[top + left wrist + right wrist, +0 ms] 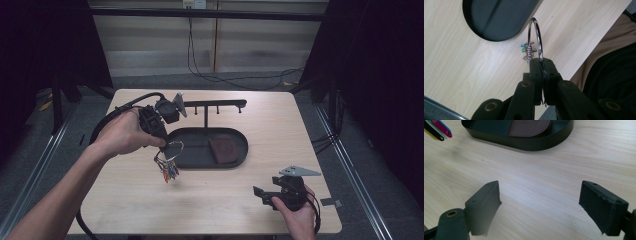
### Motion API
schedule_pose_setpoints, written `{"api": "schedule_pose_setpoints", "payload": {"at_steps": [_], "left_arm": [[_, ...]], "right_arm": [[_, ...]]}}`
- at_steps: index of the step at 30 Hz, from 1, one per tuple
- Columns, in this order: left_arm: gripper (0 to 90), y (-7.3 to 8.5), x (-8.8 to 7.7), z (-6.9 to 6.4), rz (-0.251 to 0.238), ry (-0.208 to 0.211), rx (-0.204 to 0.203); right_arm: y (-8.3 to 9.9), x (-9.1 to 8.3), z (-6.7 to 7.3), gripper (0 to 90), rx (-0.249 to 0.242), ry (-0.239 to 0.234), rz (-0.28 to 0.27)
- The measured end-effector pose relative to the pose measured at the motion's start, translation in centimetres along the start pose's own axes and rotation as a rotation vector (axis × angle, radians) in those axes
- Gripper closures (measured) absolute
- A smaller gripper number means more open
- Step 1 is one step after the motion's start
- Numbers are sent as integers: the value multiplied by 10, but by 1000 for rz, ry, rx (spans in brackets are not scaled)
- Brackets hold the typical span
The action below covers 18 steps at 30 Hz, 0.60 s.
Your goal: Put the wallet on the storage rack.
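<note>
- Overhead, the left hand-held gripper holds a key ring above the table, just left of the black tray; a brown wallet lies in the tray.
- Left gripper view: both jaws are clamped on the metal ring, coloured tags hanging below.
- Right gripper view: the right hand-held gripper stands wide apart over bare table, gripping nothing.
</note>
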<state>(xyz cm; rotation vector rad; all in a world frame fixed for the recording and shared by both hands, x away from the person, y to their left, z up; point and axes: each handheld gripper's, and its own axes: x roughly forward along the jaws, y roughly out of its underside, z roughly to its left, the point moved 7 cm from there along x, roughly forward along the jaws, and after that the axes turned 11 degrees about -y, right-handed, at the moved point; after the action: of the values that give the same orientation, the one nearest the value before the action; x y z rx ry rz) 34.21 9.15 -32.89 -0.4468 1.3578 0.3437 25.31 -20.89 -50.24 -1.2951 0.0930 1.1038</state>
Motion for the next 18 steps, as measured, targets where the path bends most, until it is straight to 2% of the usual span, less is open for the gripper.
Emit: {"api": "schedule_pose_setpoints", "payload": {"at_steps": [4,7,11,15,18], "left_arm": [[881,-3,-5,4,-4,-2,-12],[880,-4,-9,9,9,14,-13],[880,-5,-12,14,8,4,-18],[880,-8,-14,22,16,5,-35],[880,-11,-11,30,17,17,-63]], "right_arm": [[0,0,-1,167,3,1,0],[0,0,-1,167,2,1,1],[1,-1,0,170,6,2,2],[1,0,-1,172,5,-5,7],[1,0,0,172,2,-6,6]]}}
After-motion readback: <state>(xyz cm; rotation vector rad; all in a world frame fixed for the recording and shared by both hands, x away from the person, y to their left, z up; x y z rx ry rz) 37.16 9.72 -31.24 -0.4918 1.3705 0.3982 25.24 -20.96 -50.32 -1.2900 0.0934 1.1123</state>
